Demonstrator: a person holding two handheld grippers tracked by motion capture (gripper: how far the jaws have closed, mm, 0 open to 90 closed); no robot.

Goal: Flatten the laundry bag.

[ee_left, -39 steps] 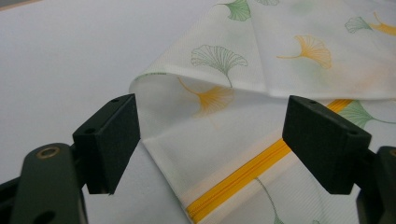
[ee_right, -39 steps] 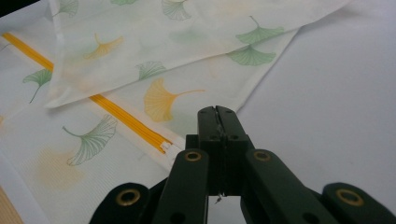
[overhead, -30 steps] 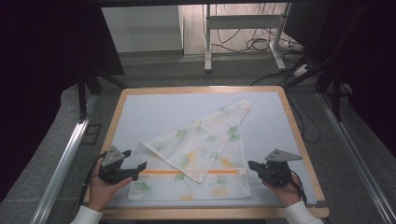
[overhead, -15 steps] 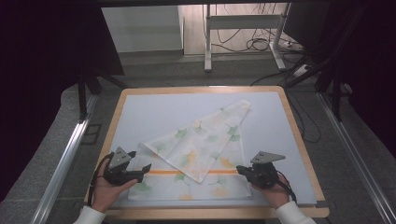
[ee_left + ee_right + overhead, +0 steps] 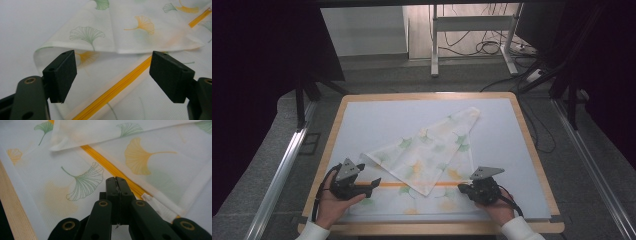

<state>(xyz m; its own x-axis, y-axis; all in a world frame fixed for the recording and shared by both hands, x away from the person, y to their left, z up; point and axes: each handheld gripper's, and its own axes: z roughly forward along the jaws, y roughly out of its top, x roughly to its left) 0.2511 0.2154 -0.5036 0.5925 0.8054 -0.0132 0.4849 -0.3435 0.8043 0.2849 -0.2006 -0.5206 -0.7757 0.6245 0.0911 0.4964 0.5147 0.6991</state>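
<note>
A white cloth (image 5: 427,155) printed with green and orange ginkgo leaves lies on the table, its upper layer folded into a triangle pointing far right. An orange stripe (image 5: 397,184) runs along the lower layer. My left gripper (image 5: 374,184) rests at the cloth's near-left part, pointing right. Its jaws stand open (image 5: 112,65) just above the cloth, with the folded edge (image 5: 120,51) and the orange stripe (image 5: 120,85) ahead of them. My right gripper (image 5: 462,189) sits over the near-right part, pointing left. It is shut (image 5: 116,180) above the cloth beside the orange stripe (image 5: 100,157), with nothing visible between the jaws.
The cloth lies on a pale mat (image 5: 377,120) in a wooden-edged tabletop (image 5: 532,150). The wooden rim (image 5: 15,205) runs close beside the cloth's edge. Metal rails (image 5: 277,175) flank the table, and cables (image 5: 492,47) lie on the floor beyond.
My right gripper has moved left, inward over the cloth's near-right part, and a little lower. My left gripper has shifted slightly right. The cloth lies as before.
</note>
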